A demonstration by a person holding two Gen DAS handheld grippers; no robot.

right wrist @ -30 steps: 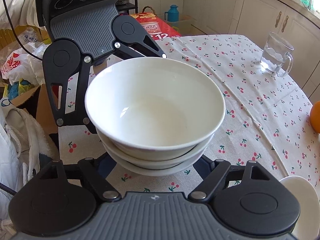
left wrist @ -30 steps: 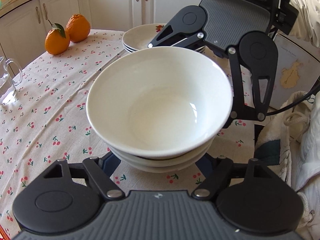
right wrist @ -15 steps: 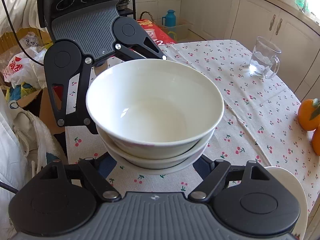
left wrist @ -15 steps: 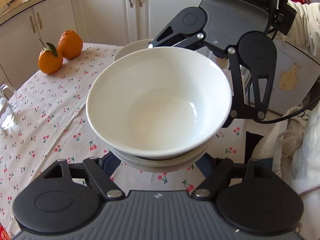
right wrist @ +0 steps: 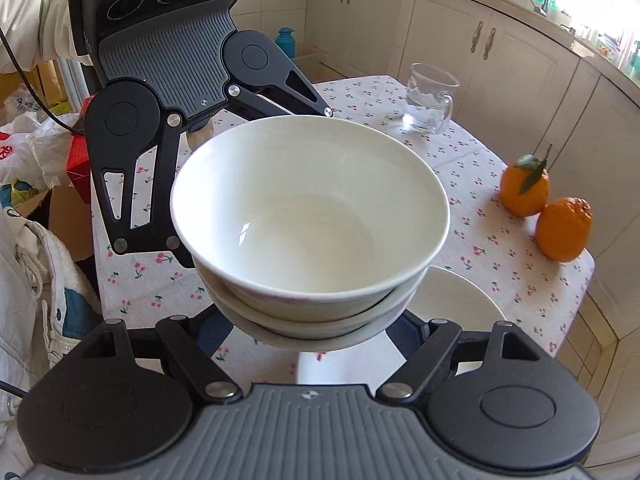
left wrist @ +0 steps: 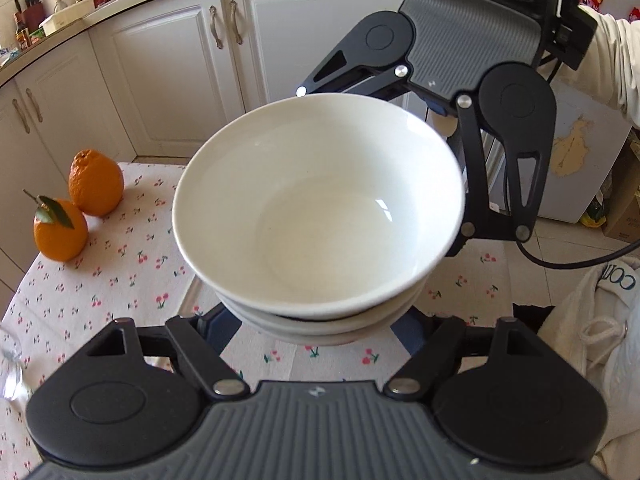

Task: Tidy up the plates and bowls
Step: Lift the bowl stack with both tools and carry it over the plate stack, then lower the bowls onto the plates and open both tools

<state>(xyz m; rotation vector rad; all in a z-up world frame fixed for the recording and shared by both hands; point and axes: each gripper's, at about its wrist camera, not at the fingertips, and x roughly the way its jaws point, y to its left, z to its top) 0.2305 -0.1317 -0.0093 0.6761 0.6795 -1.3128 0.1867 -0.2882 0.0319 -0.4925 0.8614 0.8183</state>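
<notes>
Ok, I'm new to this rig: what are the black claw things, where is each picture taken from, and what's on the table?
Each picture comes from a camera riding on a handheld gripper, looking along its two fingers. The left gripper and right gripper are tools a person holds, one per hand. They face each other and together carry a stack of white bowls above the table, each gripping it from its own side. On the cherry-print tablecloth sit two oranges, a glass mug and a white plate, low at the right of the right wrist view.
</notes>
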